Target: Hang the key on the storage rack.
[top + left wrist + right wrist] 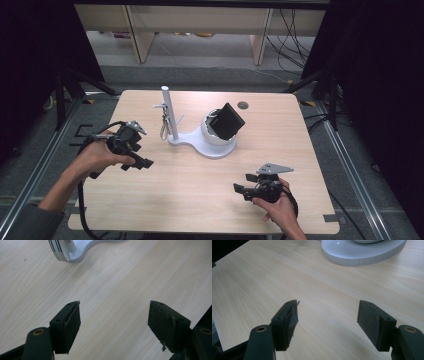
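The keyring (164, 129) hangs from a small hook on the white post (170, 112), ahead of your left gripper (142, 162) and a little toward the middle of the table. It hangs straight down, its long axis upright and parallel to the post. The post rises from the narrow end of a white stand (200, 142). On the wide end sits a bowl holding a black wallet (226, 121), tilted and leaning back.

Your left gripper is the nearer one by far. Its jaws are spread wide with nothing between them, above bare table (200, 190). In the left gripper view the fingers (70, 323) point at the wood, with the foot of the stand (75, 258) up ahead and to their left.

Your right gripper (242, 190) rests well apart from the stand, near your edge of the table, jaws also spread and empty. In the right gripper view its fingers (373, 322) face the stand's wide base (362, 255), ahead and slightly right.

If the keyring is next, I'd judge it a left-hand job: reach forward, jaws either side of the hanging loop.
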The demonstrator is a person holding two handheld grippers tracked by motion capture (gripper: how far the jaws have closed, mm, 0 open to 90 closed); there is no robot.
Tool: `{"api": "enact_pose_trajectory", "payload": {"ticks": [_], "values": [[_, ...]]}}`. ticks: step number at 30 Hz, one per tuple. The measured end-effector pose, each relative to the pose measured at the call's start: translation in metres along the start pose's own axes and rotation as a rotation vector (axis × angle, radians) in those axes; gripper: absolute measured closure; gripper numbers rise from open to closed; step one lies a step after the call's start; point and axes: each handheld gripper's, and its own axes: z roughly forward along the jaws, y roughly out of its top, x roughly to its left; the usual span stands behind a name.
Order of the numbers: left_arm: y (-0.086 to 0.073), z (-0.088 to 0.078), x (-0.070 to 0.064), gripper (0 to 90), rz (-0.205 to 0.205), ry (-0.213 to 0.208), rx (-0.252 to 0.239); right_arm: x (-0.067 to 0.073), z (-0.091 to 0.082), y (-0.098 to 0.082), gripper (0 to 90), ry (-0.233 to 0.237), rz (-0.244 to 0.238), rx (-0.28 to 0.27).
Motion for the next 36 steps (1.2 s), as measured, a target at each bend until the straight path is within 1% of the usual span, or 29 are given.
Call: {"api": "enact_pose_trajectory", "payload": {"ticks": [1, 2, 3, 4, 5, 6, 7, 8, 9, 10, 11, 12, 13, 14, 15, 17, 18, 19, 20, 21, 22, 23, 24, 25, 29, 31, 32, 33, 36], "values": [[0.000, 0.000, 0.000, 25.8, 0.000, 0.000, 0.000, 0.000, 0.000, 0.000, 33.9, 0.000, 0.000, 0.000], [-0.002, 0.001, 0.000, 25.8, 0.008, -0.009, 0.006, -0.001, 0.001, 0.000, 33.8, 0.004, -0.015, -0.012], [-0.003, 0.002, -0.002, 25.8, 0.000, -0.005, -0.001, -0.001, 0.001, 0.000, 33.8, 0.004, -0.015, -0.012], [-0.007, 0.003, -0.003, 25.8, 0.021, -0.013, 0.004, 0.001, 0.002, 0.000, 33.8, 0.020, 0.007, -0.003], [-0.007, 0.003, -0.003, 25.7, 0.021, -0.013, 0.004, 0.001, 0.002, 0.000, 33.8, 0.020, 0.007, -0.003], [-0.009, 0.005, -0.004, 25.7, 0.016, -0.020, -0.007, 0.000, 0.001, 0.000, 33.9, -0.006, -0.013, 0.002], [-0.011, 0.005, -0.005, 25.6, 0.015, -0.023, -0.013, 0.000, 0.001, 0.000, 33.8, -0.001, -0.017, 0.001], [-0.014, 0.007, -0.008, 25.3, 0.014, -0.026, -0.017, 0.001, 0.001, 0.000, 33.8, -0.002, 0.012, 0.010], [-0.014, 0.007, -0.008, 25.3, 0.014, -0.026, -0.017, 0.001, 0.001, 0.000, 33.8, -0.002, 0.012, 0.010], [-0.016, 0.007, -0.009, 25.3, 0.026, -0.030, -0.013, -0.002, 0.001, 0.000, 33.8, -0.015, -0.012, 0.004], [-0.016, 0.007, -0.009, 25.2, 0.026, -0.030, -0.013, -0.002, 0.001, 0.000, 33.8, -0.015, -0.012, 0.004], [-0.018, 0.007, -0.011, 25.1, 0.025, -0.031, -0.015, -0.003, 0.003, 0.000, 33.8, -0.001, -0.005, -0.009], [-0.018, 0.007, -0.011, 25.1, 0.025, -0.031, -0.015, -0.002, 0.003, 0.000, 33.8, 0.008, -0.001, -0.006], [-0.020, 0.008, -0.013, 25.1, 0.025, -0.034, -0.019, -0.002, 0.003, 0.000, 33.8, 0.008, -0.001, -0.006], [-0.022, 0.008, -0.015, 24.9, 0.022, -0.032, -0.028, 0.000, 0.001, 0.000, 33.8, -0.007, -0.003, 0.005], [-0.024, 0.009, -0.016, 24.9, 0.023, -0.034, -0.029, 0.000, 0.002, 0.000, 33.8, -0.001, -0.010, -0.005], [-0.026, 0.010, -0.019, 24.7, 0.037, -0.035, -0.023, 0.001, 0.002, 0.001, 33.8, -0.013, -0.015, 0.003], [-0.026, 0.010, -0.019, 24.7, 0.037, -0.035, -0.023, 0.001, 0.002, 0.001, 33.8, -0.013, -0.015, 0.003], [-0.028, 0.010, -0.021, 24.7, 0.027, -0.034, -0.040, 0.001, 0.002, 0.000, 33.8, -0.011, -0.015, 0.002], [-0.031, 0.011, -0.023, 24.5, 0.034, -0.035, -0.051, 0.001, 0.002, 0.001, 33.8, -0.013, -0.013, 0.003], [-0.031, 0.011, -0.023, 24.4, 0.034, -0.035, -0.051, 0.001, 0.002, 0.001, 33.8, -0.013, -0.013, 0.003], [-0.032, 0.010, -0.024, 24.4, 0.047, -0.044, -0.045, 0.001, 0.003, 0.001, 33.8, -0.014, -0.011, 0.009], [-0.033, 0.011, -0.024, 24.4, 0.044, -0.040, -0.050, 0.001, 0.003, 0.000, 33.8, -0.006, -0.004, 0.014], [-0.035, 0.011, -0.025, 24.3, 0.044, -0.042, -0.048, 0.001, 0.005, 0.000, 33.8, -0.003, -0.013, -0.001], [-0.039, 0.015, -0.026, 24.2, 0.034, -0.042, -0.065, 0.001, 0.004, 0.000, 33.8, -0.001, -0.015, -0.004], [-0.040, 0.017, -0.027, 24.2, 0.047, -0.046, -0.056, 0.001, 0.004, 0.000, 33.8, 0.008, -0.004, 0.000], [-0.041, 0.018, -0.028, 24.2, 0.036, -0.047, -0.066, 0.002, 0.004, 0.000, 33.8, 0.001, -0.007, -0.006], [-0.042, 0.018, -0.028, 24.2, 0.048, -0.049, -0.059, 0.002, 0.004, 0.000, 33.8, 0.001, -0.007, -0.006], [-0.045, 0.020, -0.029, 23.7, 0.054, -0.056, -0.068, 0.002, 0.004, 0.000, 33.8, -0.003, -0.017, -0.005]]}}
